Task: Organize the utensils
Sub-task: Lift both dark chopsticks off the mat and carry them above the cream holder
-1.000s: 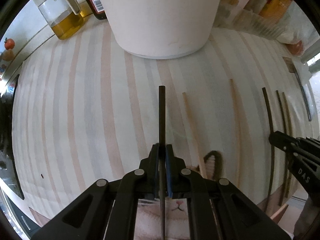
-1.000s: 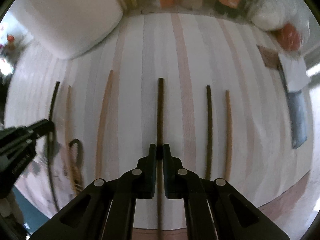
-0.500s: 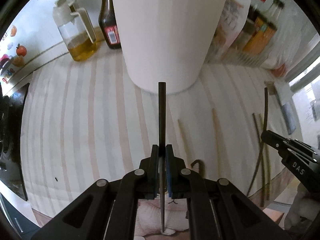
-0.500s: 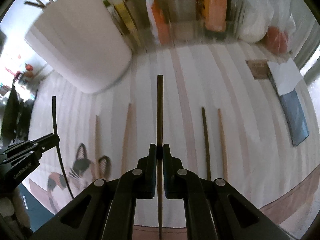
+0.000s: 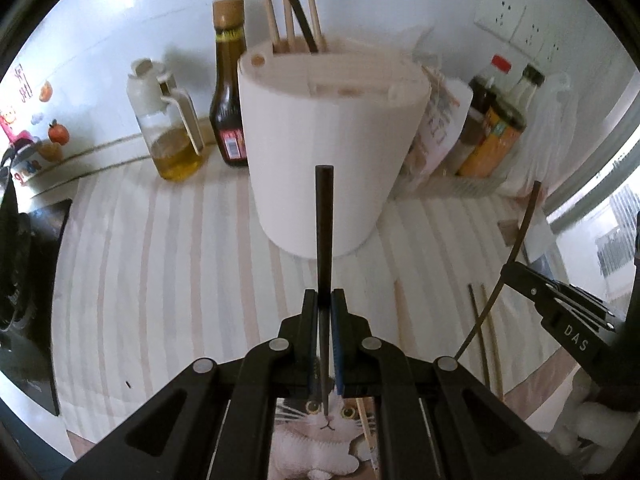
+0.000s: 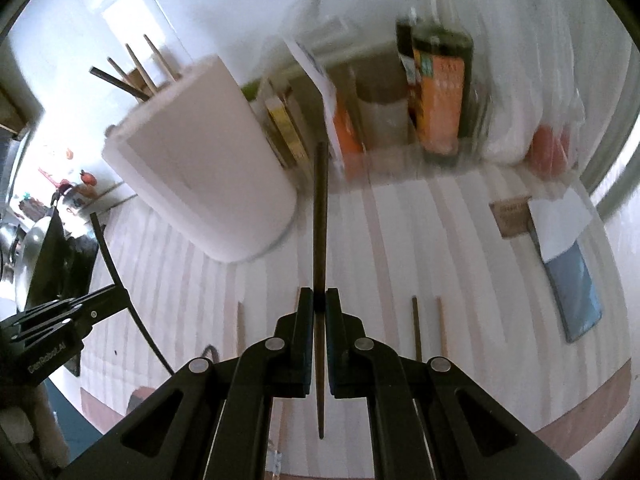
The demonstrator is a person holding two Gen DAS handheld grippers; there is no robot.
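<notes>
Striped table (image 5: 168, 264) now lies lower in both views: left gripper (image 5: 324, 300) and right gripper (image 6: 316, 300), fingers clamped on a black chopstick (image 5: 324, 232) and a brown chopstick (image 6: 320, 216), have lifted toward the white holder (image 5: 328, 152).

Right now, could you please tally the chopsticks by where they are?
Chopsticks in holder: 4
Held, one each by left gripper and right gripper: 2
Lying on mat: 4, one mostly hidden behind the left gripper
Total: 10
</notes>
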